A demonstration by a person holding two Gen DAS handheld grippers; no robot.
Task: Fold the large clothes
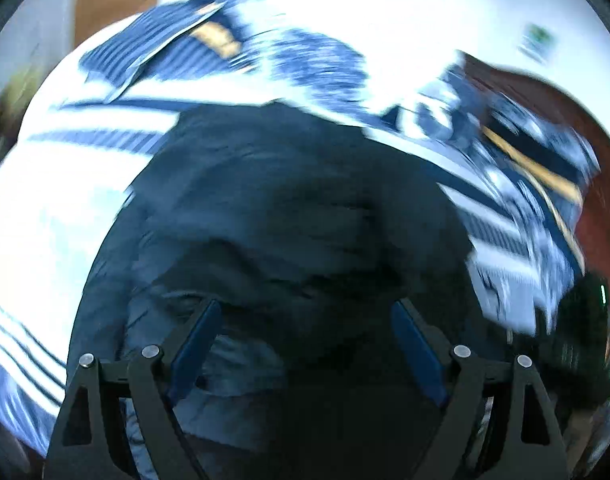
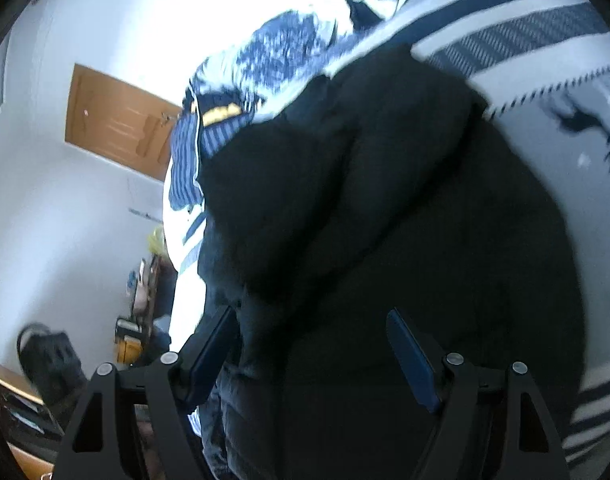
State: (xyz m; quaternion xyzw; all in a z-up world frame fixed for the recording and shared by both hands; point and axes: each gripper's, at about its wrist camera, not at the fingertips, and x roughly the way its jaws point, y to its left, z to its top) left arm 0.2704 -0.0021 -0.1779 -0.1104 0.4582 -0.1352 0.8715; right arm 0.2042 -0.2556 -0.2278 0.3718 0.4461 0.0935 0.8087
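Note:
A large dark padded jacket [image 1: 289,208] lies on a bed covered by a white and blue striped bedspread [image 1: 65,184]. My left gripper [image 1: 305,312] is open just above the jacket, its blue pads spread wide with cloth between and below them. The same jacket [image 2: 385,208] fills the right wrist view. My right gripper [image 2: 311,320] is open over the jacket's near edge, which hangs at the side of the bed. Neither gripper holds cloth. The left view is blurred by motion.
A rumpled blue patterned quilt [image 1: 317,64] lies at the head of the bed, also seen in the right wrist view [image 2: 273,56]. A wooden door [image 2: 117,120] is in the white wall. A black bag [image 2: 49,356] and clutter lie on the floor left of the bed.

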